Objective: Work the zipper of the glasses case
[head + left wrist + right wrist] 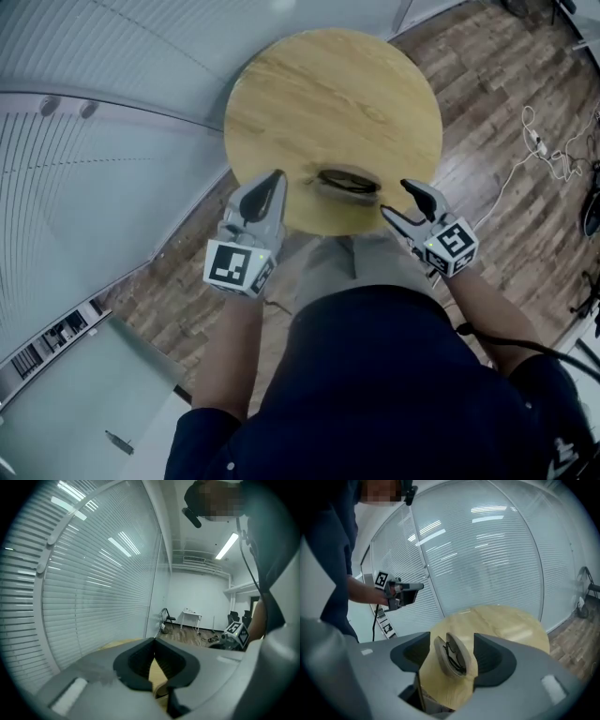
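head view looks down past the person's dark top (375, 375) to two hand-held tools at the near edge of the round wooden table (328, 84). the left gripper (275, 178) has its jaws pressed together with nothing between them, its tip at the table's near-left edge. the right gripper (397, 199) holds its jaws spread wide at the near-right edge, gripping nothing. the glasses case (349, 181) lies on the table just inside the near edge, between the two grippers, its halves parted and dark glasses showing inside; the right gripper view frames it between the open jaws, pads clear of it. beyond the table are a wood-plank floor (487, 122) with a white cable (525, 159) and, to the left, slatted blinds (94, 187).
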`<state>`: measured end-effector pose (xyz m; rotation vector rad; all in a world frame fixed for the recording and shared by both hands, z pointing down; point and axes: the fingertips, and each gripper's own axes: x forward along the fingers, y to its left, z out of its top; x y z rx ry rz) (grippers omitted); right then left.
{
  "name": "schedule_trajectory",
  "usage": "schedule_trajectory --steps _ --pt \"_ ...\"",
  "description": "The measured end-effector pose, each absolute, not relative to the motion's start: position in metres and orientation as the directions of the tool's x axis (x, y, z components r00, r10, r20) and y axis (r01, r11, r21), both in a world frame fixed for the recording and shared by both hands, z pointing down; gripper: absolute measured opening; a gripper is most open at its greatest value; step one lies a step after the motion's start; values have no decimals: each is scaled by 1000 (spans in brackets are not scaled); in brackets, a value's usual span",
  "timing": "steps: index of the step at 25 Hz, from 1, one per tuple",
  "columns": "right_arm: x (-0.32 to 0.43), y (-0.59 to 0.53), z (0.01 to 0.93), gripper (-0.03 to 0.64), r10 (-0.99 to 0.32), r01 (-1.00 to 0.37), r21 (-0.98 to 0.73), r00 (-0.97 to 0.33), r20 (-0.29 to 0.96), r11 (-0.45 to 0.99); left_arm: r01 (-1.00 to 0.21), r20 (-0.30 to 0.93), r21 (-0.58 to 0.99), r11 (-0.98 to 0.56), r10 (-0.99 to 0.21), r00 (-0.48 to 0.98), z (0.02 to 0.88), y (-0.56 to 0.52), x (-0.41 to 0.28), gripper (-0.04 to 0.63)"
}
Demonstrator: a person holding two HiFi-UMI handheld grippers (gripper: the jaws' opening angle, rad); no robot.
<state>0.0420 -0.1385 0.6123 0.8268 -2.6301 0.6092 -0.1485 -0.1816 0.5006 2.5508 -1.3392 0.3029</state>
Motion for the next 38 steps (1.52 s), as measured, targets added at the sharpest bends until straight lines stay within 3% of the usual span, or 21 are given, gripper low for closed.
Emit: schedule_trajectory --steps 3,9,22,27,30,34,38 --pt "34 -150 630 346 -412 -549 -245 -797 441 799 -839 318 112 -532 -781 537 505 -190 -150 2" --pt "5 -154 676 420 -261 -394 -174 -823 504 903 -869 367 138 -476 -790 491 535 -209 -171 2" --pt "-22 -148 722 420 -104 -250 -173 -803 588 953 -902 384 123 -413 -819 427 547 -251 -213 2" --pt "-19 -151 716 345 -83 -247 -214 -815 573 945 -903 383 141 -406 -819 428 549 -247 -211 2" --pt "-29 -151 719 352 -56 -217 -202 -801 597 955 -900 385 150 -409 -815 434 551 -241 -213 2" --pt "-47 -151 727 408 -18 -189 -205 -776 631 961 -903 378 167 -396 -820 429 547 -232 -221 2" --pt "-65 -158 725 403 -6 -181 -228 -796 605 957 -913 349 219 -344 -846 403 543 -226 -234 2"
